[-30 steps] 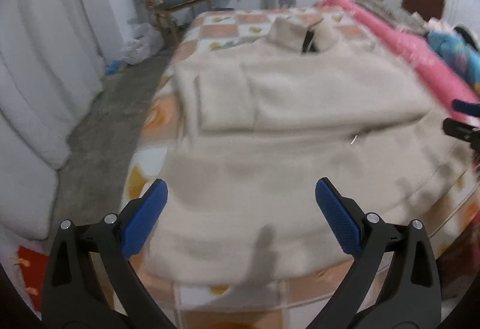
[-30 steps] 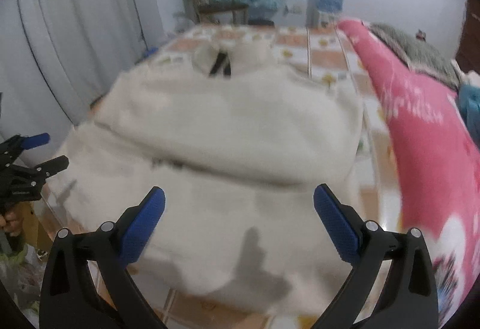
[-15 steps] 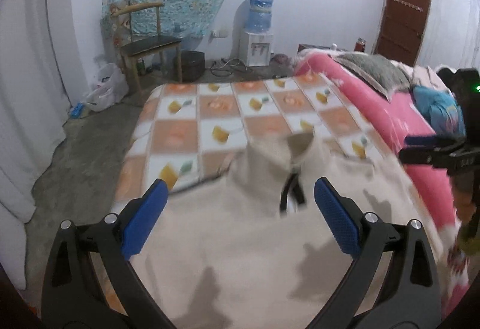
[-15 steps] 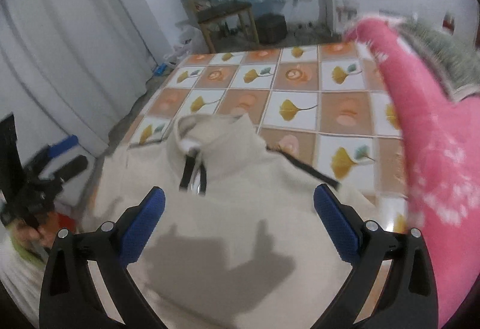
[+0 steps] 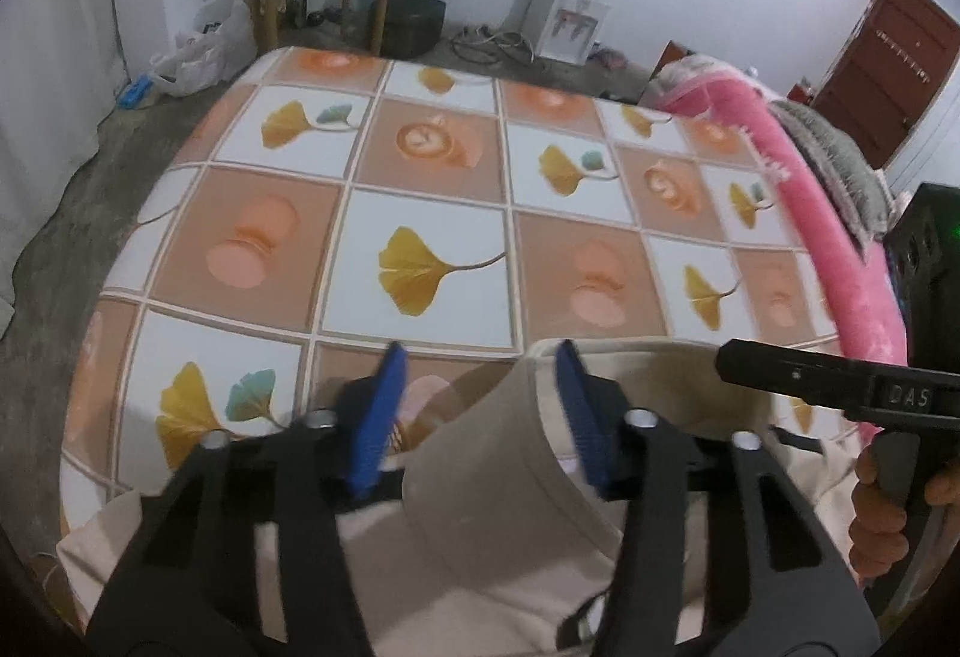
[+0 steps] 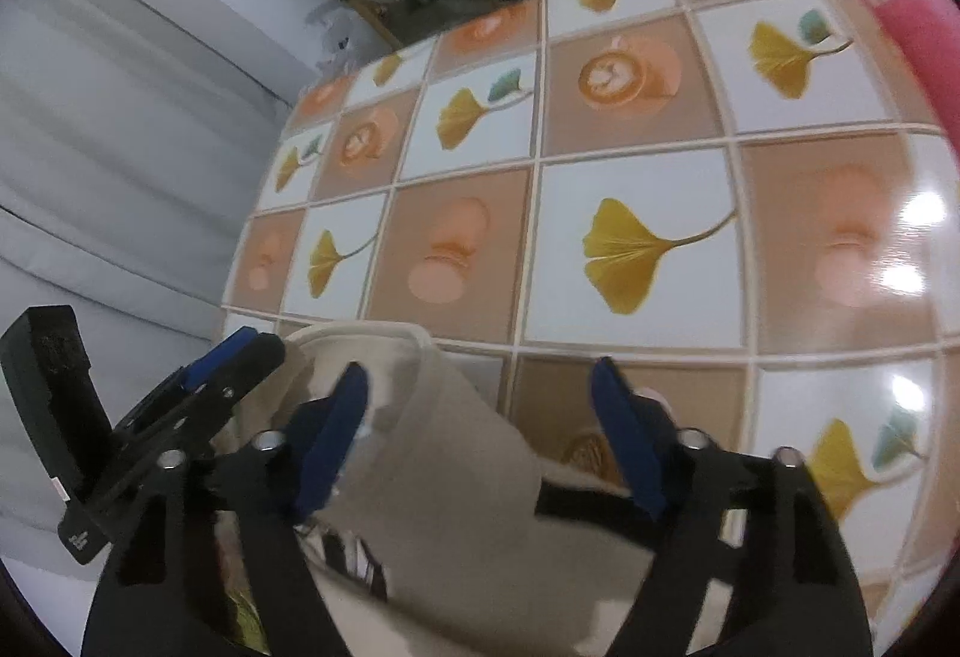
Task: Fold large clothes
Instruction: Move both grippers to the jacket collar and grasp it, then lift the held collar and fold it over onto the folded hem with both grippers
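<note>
mid-fold, by appearance; left gripper (image 5: 474, 417) and right gripper (image 6: 480, 435) closing astride the cream garment (image 5: 480, 525) collar on the bed (image 5: 420, 213), fingers not yet pinching; more folding left.

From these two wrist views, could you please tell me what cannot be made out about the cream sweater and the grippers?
- Cream fleece sweater: body and sleeves cut off by the lower edge and hidden behind the gripper arms in both views.
- Left gripper: jaws closing around the collar; left-wrist blur hides whether the pads touch.
- Right gripper: closing too; contact unclear.
- The person's hand: cut off by the right edge of the left wrist view.
</note>
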A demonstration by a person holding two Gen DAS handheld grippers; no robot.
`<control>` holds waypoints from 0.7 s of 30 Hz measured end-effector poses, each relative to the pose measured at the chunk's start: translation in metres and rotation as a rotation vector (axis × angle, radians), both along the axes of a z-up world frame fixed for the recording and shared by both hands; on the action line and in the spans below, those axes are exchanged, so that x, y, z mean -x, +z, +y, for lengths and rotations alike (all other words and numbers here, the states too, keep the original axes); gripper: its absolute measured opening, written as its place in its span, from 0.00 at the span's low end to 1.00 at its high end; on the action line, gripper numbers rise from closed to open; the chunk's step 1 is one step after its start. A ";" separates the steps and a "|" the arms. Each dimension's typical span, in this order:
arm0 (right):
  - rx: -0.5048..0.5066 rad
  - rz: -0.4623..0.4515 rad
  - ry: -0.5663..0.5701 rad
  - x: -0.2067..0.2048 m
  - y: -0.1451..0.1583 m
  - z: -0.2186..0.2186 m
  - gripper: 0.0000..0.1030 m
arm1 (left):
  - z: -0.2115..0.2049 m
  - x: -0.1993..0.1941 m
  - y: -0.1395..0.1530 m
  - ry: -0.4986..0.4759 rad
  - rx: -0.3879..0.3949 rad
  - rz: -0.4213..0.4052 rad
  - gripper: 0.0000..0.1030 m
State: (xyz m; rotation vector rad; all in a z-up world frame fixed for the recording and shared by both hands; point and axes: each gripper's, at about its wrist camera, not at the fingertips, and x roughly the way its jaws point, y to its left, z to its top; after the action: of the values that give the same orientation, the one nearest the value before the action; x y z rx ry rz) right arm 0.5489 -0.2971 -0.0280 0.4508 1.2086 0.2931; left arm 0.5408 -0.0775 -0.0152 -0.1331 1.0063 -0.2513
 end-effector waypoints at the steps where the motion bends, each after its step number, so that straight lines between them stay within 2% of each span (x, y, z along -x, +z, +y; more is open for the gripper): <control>1: -0.001 0.007 0.011 -0.002 -0.004 0.003 0.50 | -0.002 0.000 -0.003 -0.012 0.005 0.004 0.27; 2: -0.006 0.007 0.020 -0.002 -0.005 0.004 0.43 | -0.004 -0.001 -0.004 -0.025 0.013 0.001 0.23; 4: -0.020 -0.012 0.044 0.002 -0.001 0.009 0.16 | -0.009 0.006 0.000 -0.060 0.008 -0.027 0.08; 9: 0.060 -0.133 0.130 0.035 0.036 0.022 0.14 | -0.017 0.035 0.027 -0.134 -0.041 -0.106 0.06; 14: 0.152 -0.220 0.205 0.093 0.066 0.030 0.14 | -0.012 0.091 0.062 -0.220 -0.070 -0.168 0.05; 18: 0.213 -0.265 0.273 0.145 0.068 0.037 0.13 | -0.007 0.143 0.073 -0.293 -0.133 -0.192 0.05; 21: 0.260 -0.253 0.317 0.177 0.052 0.043 0.13 | -0.002 0.177 0.064 -0.325 -0.171 -0.154 0.07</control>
State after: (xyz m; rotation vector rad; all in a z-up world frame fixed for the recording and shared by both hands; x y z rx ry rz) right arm 0.3717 -0.2537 0.0237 -0.0070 1.0488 0.4438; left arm 0.3640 -0.0791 0.0485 0.2054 0.8889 -0.4630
